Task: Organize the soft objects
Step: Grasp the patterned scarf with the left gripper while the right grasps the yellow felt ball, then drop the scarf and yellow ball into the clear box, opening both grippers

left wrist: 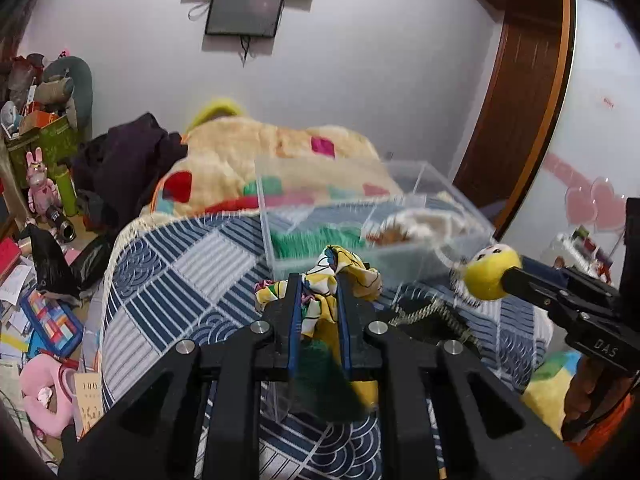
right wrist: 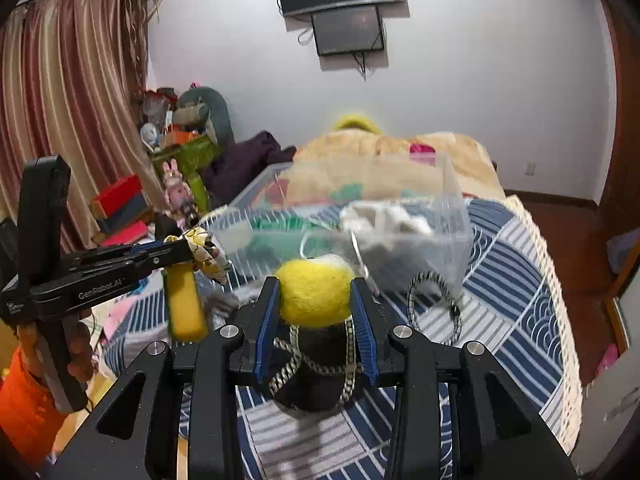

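— Two soft things are in hand; which shows from the left wrist?

— From the left wrist, the left claw [left wrist: 318,300] is clamped on a crumpled yellow patterned cloth [left wrist: 332,276], white and green patches with black outlines, bunched above the blue pads. It is held over the bed's blue-and-white quilt [left wrist: 180,280], just in front of a clear plastic box [left wrist: 360,216] that holds green and cream fabric. At right, the right claw [left wrist: 508,278] pinches a fuzzy yellow ball toy [left wrist: 486,276] with a small face.

— And the right wrist?

— There the right claw [right wrist: 316,300] grips that yellow ball toy [right wrist: 316,294] between its blue pads; it looks woolly and round. Below it lies a black item with checked cord [right wrist: 320,368] on the quilt [right wrist: 520,288]. At left the left claw [right wrist: 192,246] holds the patterned cloth [right wrist: 208,254], near the clear box [right wrist: 456,216].
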A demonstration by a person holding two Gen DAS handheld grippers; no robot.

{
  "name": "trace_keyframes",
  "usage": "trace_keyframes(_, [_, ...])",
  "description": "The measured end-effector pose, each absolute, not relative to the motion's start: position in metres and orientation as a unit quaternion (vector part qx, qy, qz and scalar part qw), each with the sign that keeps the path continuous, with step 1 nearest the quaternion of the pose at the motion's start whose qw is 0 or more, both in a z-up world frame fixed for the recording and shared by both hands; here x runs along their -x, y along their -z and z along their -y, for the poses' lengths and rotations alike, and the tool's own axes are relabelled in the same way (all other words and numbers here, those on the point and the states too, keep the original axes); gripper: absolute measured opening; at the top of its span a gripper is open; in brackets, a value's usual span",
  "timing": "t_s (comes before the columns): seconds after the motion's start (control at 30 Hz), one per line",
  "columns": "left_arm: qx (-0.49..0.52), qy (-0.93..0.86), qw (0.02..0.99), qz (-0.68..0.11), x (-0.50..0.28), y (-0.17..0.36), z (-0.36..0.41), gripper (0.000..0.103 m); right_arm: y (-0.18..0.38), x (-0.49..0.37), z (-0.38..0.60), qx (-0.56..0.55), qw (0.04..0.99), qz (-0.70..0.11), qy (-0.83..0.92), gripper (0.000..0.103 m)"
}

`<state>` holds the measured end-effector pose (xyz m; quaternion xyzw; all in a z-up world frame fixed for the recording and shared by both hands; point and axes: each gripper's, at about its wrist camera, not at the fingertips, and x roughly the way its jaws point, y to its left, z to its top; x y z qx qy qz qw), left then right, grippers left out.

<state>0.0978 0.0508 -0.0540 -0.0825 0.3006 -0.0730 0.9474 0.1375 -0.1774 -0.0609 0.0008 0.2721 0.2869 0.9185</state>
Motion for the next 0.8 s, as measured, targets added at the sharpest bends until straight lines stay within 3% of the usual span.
trace_keyframes(0.53, [0.105,0.085,0.961,-0.241,-0.128,0.017,-0.058,0.015,0.033,-0.173,0.155,-0.012,0.928,-0.237,-0.289,0.033])
trace_keyframes(0.8, [0.12,0.1,0.942,-0.297,-0.17,0.048,-0.053,0.015,0.049,-0.197,0.138,-0.002,0.917,-0.271,-0.291,0.033])
